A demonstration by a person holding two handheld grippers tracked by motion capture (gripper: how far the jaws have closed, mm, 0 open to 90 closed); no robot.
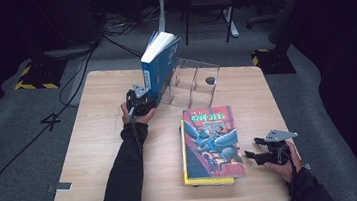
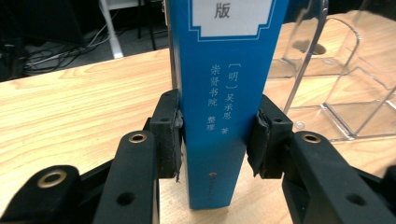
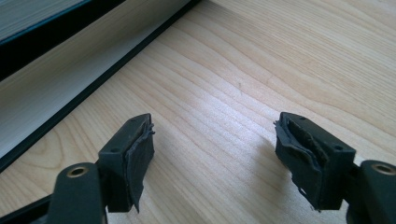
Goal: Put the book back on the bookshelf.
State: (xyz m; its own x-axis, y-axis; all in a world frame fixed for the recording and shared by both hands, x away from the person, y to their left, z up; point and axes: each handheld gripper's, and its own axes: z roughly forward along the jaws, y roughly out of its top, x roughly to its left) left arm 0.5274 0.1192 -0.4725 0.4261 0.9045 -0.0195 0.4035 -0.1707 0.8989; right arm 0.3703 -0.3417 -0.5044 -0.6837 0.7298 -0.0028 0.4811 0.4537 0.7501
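A thick blue book [image 1: 160, 62] with a white label on its spine stands on end, tilted, at the left side of a clear acrylic rack [image 1: 195, 86]. My left gripper [image 1: 150, 97] is shut on the lower part of its spine. In the left gripper view, both pads [image 2: 170, 135] press the sides of the blue book [image 2: 219, 93], whose bottom edge is at the tabletop. My right gripper [image 1: 248, 156] rests low near the front right, open, with bare wood between its jaws [image 3: 215, 140]. It points at a stack of two books [image 1: 211, 145].
The stack has a colourful illustrated cover on top and a yellow book [image 1: 190, 179] beneath; its page edges [image 3: 70, 70] lie close to my right jaws. The clear rack [image 2: 345, 93] has upright dividers. A small dark object [image 1: 210, 80] sits behind the rack.
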